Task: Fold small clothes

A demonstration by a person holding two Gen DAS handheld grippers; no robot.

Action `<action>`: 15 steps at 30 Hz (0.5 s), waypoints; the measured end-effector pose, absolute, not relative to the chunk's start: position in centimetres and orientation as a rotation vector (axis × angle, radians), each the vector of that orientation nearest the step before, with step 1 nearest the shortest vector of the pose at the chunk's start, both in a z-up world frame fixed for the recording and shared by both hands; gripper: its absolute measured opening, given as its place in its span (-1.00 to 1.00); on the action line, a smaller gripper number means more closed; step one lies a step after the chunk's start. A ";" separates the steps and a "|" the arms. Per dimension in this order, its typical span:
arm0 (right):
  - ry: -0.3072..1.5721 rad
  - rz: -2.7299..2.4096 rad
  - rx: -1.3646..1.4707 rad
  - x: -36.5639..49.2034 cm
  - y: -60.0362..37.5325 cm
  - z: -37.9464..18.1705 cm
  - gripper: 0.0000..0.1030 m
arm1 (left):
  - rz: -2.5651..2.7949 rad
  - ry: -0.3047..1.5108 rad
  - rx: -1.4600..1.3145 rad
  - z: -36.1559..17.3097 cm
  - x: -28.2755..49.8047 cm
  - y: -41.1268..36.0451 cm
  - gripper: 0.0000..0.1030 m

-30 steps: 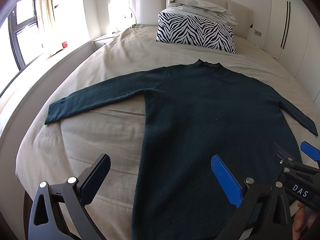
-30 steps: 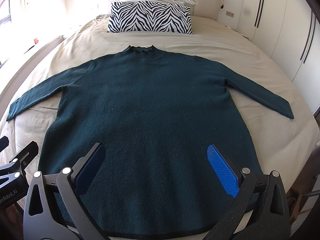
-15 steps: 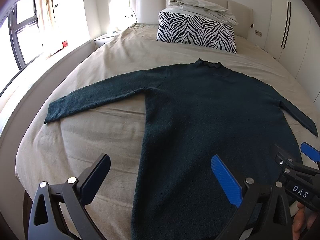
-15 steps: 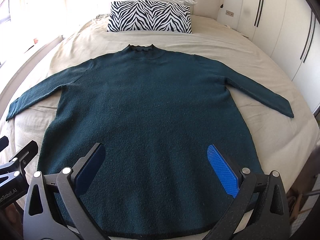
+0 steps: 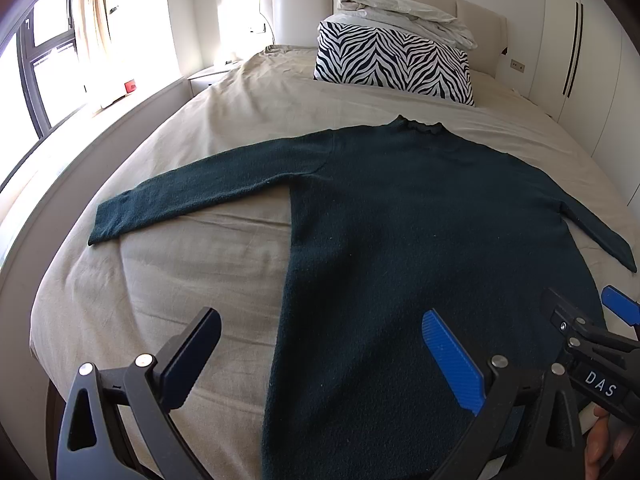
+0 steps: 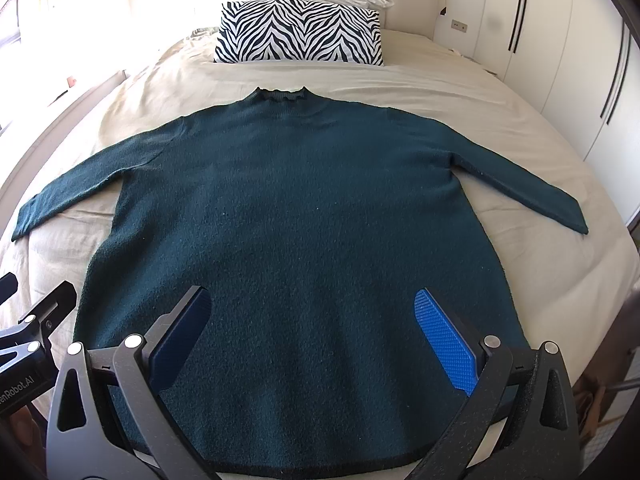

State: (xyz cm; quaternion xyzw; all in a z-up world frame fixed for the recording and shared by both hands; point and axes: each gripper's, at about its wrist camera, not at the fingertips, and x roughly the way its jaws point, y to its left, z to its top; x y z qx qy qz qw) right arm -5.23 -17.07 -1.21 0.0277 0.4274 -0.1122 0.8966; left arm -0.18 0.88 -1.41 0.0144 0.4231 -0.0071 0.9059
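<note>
Dark green sweater [image 6: 296,216] lies flat across the middle of the bed [image 6: 500,128], sleeves out. Left claw [image 5: 320,356] and right claw [image 6: 312,332] both spread wide, gripping nothing. Folding hasn't started; I'd grab a sleeve first.

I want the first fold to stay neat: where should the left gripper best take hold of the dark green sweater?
Probably the left sleeve cuff. The sweater lies flat with that sleeve stretched outward on the bedsheet, its end free. Come in low from the bed's left edge; the open left gripper can pinch the cuff and carry it across the body.
</note>
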 end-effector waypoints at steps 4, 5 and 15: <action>0.886 -0.234 0.057 -5.2 -17.0 -1.3 1.00 | -0.013 0.874 0.030 -1.3 -0.2 0.8 1.00; 0.886 -0.234 0.057 -5.2 -17.0 -1.3 1.00 | -0.013 0.874 0.029 -1.4 -0.2 0.9 1.00; 0.888 -0.235 0.059 -5.3 -17.0 -1.5 1.00 | -0.006 0.881 0.026 -1.7 -0.2 0.8 1.00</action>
